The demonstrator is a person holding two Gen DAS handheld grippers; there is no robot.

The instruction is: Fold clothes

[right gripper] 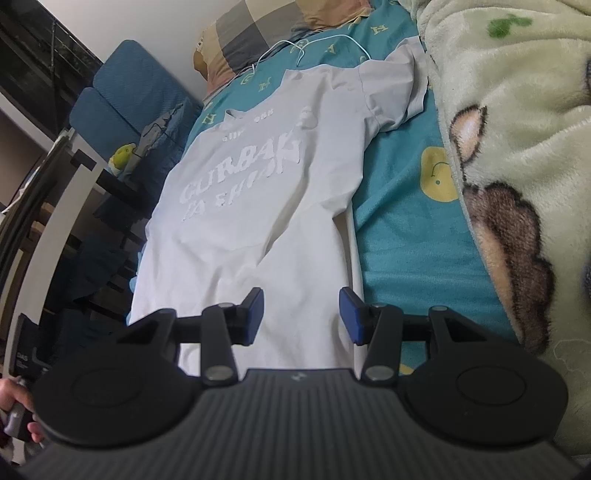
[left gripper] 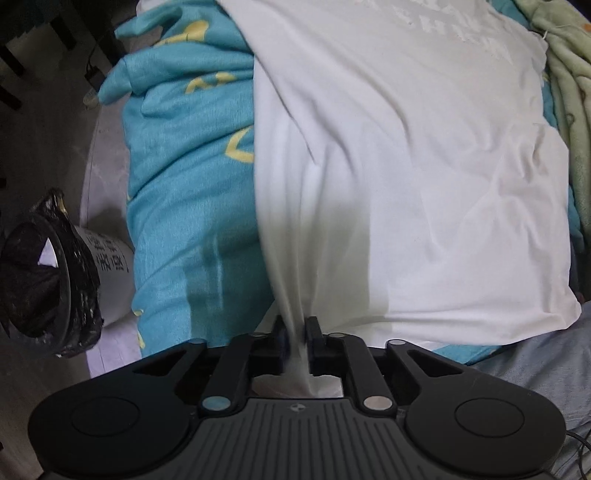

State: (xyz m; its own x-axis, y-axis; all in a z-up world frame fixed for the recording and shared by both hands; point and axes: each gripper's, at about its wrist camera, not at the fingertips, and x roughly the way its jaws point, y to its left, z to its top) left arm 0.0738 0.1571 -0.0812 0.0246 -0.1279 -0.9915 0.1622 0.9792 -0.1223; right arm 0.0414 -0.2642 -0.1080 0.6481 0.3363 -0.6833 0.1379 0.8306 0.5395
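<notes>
A white T-shirt [right gripper: 258, 206] with white raised lettering lies flat on a teal bed sheet [right gripper: 402, 229], collar at the far end. It also fills the left wrist view [left gripper: 424, 184]. My left gripper [left gripper: 297, 332] is shut on a bunched bit of the shirt's hem near the bed's left edge, and the cloth pulls taut from the jaws. My right gripper [right gripper: 301, 314] is open and empty, its blue pads [right gripper: 255, 314] spread just above the shirt's near hem on the right side.
A fluffy pale-green blanket [right gripper: 517, 147] with bear prints is heaped along the right of the bed. A checked pillow [right gripper: 258, 33] and a white cable [right gripper: 314, 40] lie at the head. A bin with a black liner [left gripper: 40, 284] stands on the floor left of the bed.
</notes>
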